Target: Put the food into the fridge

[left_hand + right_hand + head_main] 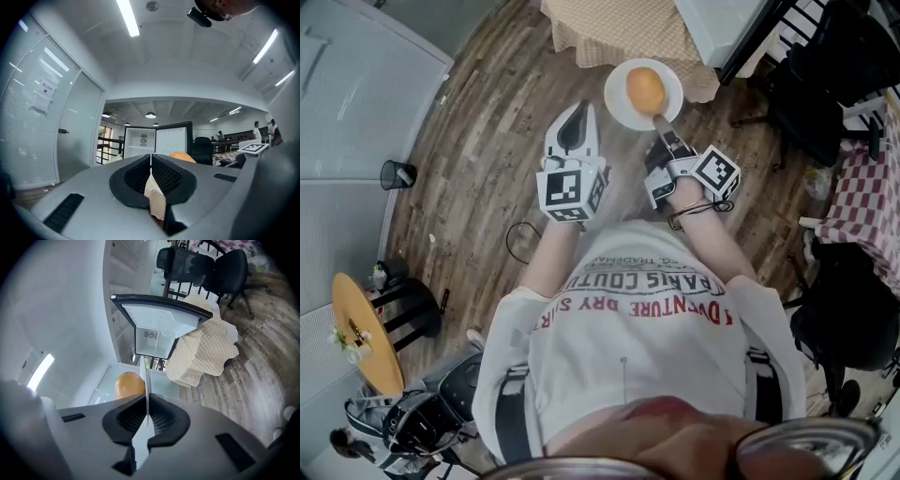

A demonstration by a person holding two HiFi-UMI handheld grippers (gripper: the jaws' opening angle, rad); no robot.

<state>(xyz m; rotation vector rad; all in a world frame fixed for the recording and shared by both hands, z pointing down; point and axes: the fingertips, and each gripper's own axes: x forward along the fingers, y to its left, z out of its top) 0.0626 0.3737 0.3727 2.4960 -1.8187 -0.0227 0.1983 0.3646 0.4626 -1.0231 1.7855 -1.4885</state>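
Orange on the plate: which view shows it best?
The head view: the orange lies whole and unobstructed on the white plate, which the right gripper grips by its rim. The right gripper view shows the orange partly hidden behind that gripper's body; the left gripper view shows only its top.

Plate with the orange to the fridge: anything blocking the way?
Nothing visible does. The fridge stands open ahead of the plate with the orange, clamped in the right hand-held gripper. The cloth-covered table stands beside the fridge, not in front.
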